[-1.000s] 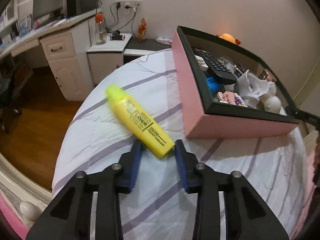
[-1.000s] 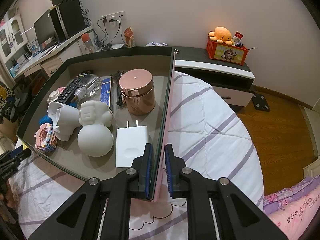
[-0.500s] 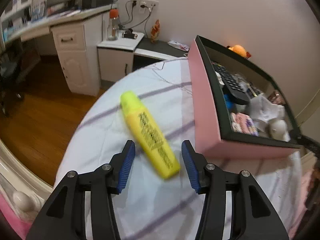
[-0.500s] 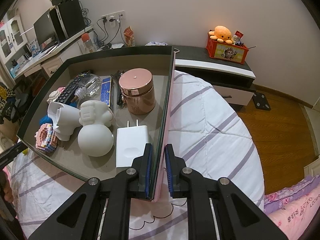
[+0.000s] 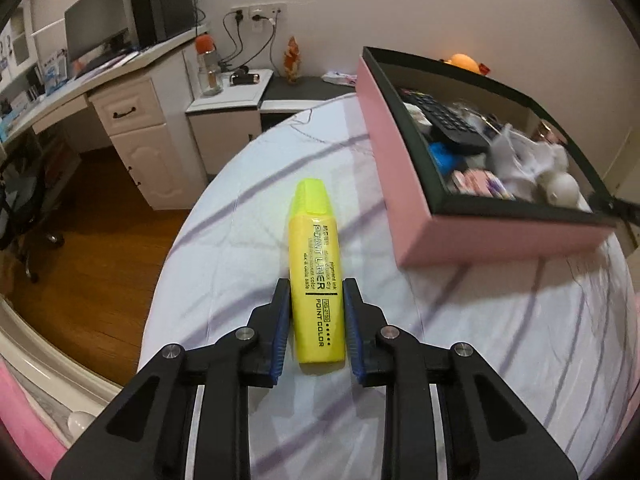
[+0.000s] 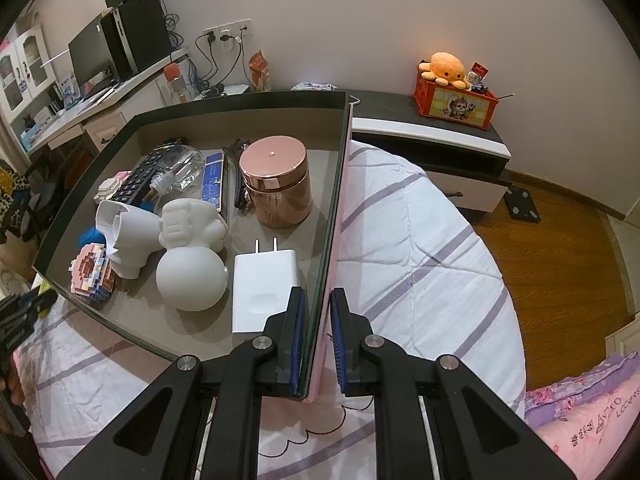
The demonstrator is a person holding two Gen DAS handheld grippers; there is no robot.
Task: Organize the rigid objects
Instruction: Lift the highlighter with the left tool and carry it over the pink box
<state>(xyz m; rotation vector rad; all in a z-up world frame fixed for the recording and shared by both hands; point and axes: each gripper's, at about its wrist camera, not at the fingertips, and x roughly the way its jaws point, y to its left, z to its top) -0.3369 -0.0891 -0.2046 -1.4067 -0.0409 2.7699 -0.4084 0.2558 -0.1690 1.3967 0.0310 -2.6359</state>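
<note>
Grabbing highlighter (image 5: pixel 316 276) off bed (image 5: pixel 480 340), next into pink box (image 5: pixel 404 184). Best done by squeezing firm on flat sides near back end, lifting straight before swinging right, clearing box's dark rim, then dropping into free floor space; probably best near charger (image 6: pixel 264 288), away from copper jar (image 6: pixel 276 184) and white figure (image 6: pixel 190 256). Left gripper (image 5: pixel 316 320) jaws just been closing, highlighter between them; blue pads flush against both sides of yellow body, so gripping it. Highlighter lying lengthwise between fingers (image 5: pixel 280 328), capped tip pointing away toward desk, back end sitting deep between pads, body resting on striped sheet, left of box and apart from it. Risk: smooth plastic could slip or pivot if held only at tail. Right gripper (image 6: pixel 318 336) clamped tight on box's near side wall, one pad inside, one outside, steadying box. Keep box level so contents don't slide.
</note>
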